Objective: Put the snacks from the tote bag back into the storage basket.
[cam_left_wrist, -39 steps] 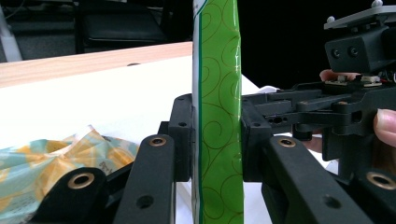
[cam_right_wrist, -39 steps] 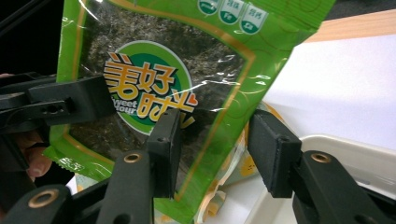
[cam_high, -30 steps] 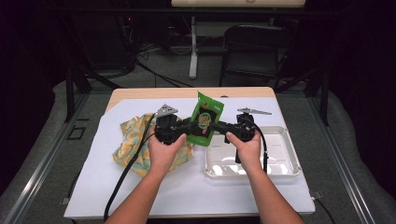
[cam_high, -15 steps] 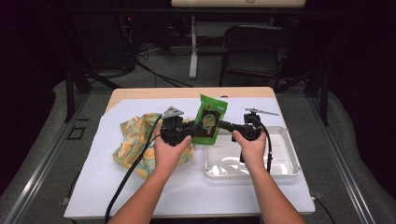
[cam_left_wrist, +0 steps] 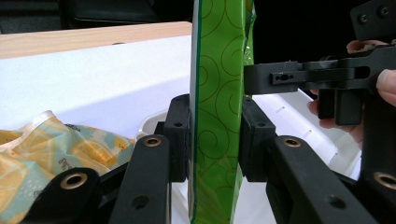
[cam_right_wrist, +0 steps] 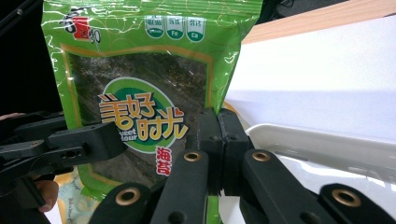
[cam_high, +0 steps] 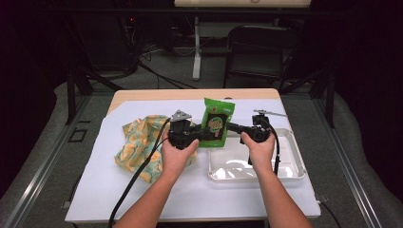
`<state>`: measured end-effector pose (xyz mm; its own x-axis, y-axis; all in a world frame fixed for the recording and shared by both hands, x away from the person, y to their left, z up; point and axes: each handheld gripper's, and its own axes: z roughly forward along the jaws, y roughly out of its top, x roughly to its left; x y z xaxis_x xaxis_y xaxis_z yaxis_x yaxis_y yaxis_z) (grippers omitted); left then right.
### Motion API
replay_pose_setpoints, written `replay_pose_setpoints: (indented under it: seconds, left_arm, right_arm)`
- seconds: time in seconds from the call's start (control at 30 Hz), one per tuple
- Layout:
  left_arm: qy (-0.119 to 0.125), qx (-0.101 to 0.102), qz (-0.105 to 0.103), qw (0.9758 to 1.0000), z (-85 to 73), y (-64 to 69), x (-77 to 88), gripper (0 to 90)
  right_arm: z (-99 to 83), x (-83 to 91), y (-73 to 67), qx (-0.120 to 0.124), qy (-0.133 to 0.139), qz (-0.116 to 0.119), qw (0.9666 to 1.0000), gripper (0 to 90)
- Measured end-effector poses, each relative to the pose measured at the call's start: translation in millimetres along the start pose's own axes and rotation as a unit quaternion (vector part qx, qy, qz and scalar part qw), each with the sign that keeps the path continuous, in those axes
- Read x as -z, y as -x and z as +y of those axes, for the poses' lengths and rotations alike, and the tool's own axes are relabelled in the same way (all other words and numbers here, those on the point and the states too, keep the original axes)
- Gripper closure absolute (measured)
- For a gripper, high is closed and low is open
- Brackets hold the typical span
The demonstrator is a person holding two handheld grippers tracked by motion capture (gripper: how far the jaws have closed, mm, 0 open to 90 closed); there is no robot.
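The right gripper (cam_right_wrist: pixel 215 122) is clamped on the right edge of the green snack pouch (cam_right_wrist: pixel 144 88), its jaws just closed flat together with the foil pinched between them; the left gripper (cam_left_wrist: pixel 215 135) is clasped on the pouch from the other side, pads pressed to both faces though the jaws have just been easing a little wider; the pouch is thus held upright between the two, lifted off the table, above the near-left rim of the white tray (cam_high: pixel 294 156); as a judgement, the pick-up is done and the pouch is mid-handover or about to be lowered; setting it into the tray and letting go are left; counted: two grippers, one green pouch, one tray with nothing lying in it, one yellow-patterned bag (cam_high: pixel 138 142) lying on the white sheet (cam_high: pixel 95 190) to the left
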<state>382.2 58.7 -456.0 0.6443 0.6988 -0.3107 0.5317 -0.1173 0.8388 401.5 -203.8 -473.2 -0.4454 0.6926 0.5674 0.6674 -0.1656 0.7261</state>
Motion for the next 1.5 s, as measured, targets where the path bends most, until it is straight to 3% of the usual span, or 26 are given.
replay_pose_setpoints:
  seconds: [0.37, 0.9, 1.5]
  left_arm:
    - [-0.005, -0.002, 0.005, 1.0000, -3.8, -1.0, -7.8, 66.4]
    - [-0.004, 0.006, 0.000, 1.0000, -5.9, -0.5, -16.7, 57.5]
    - [-0.037, 0.011, 0.017, 0.9991, -17.4, -2.1, -42.0, 58.3]
  right_arm:
    - [-0.5, 0.8, 4.0, 0.004, -0.007, -0.010, 0.9999, 89.9]
    - [-4.8, 12.1, 16.3, -0.014, 0.000, -0.023, 0.9996, 90.0]
    - [-7.9, 10.5, 29.2, -0.009, -0.024, -0.063, 0.9977, 90.0]
